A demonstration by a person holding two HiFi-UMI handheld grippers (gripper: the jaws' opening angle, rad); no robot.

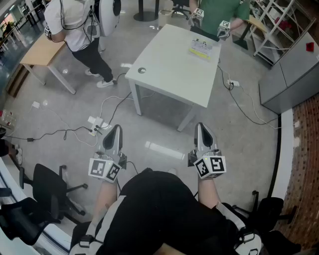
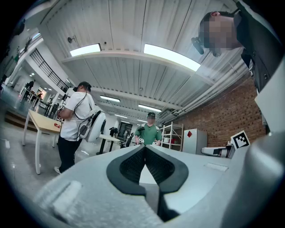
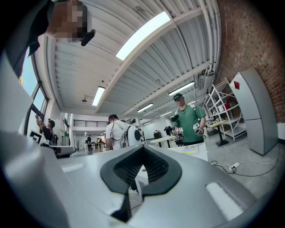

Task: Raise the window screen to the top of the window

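Note:
No window or window screen shows in any view. In the head view my left gripper [image 1: 116, 128] and right gripper [image 1: 200, 125] are held side by side over the grey floor, pointing away from me toward a white table [image 1: 169, 69]. Both are shut with nothing between the jaws. The left gripper view shows its dark pads [image 2: 133, 167] meeting at the tips of the left gripper [image 2: 145, 147]. In the right gripper view the right gripper [image 3: 143, 147] is closed the same way, with its pads [image 3: 153, 168] together.
A person in a white shirt [image 1: 75, 25] stands by a wooden table [image 1: 42, 50]. A person in green [image 1: 219, 12] is behind the white table. Cables and a power strip [image 1: 94, 122] lie on the floor. Office chairs [image 1: 47, 187] flank me; a grey cabinet [image 1: 294, 69] and brick wall [image 1: 306, 149] stand at the right.

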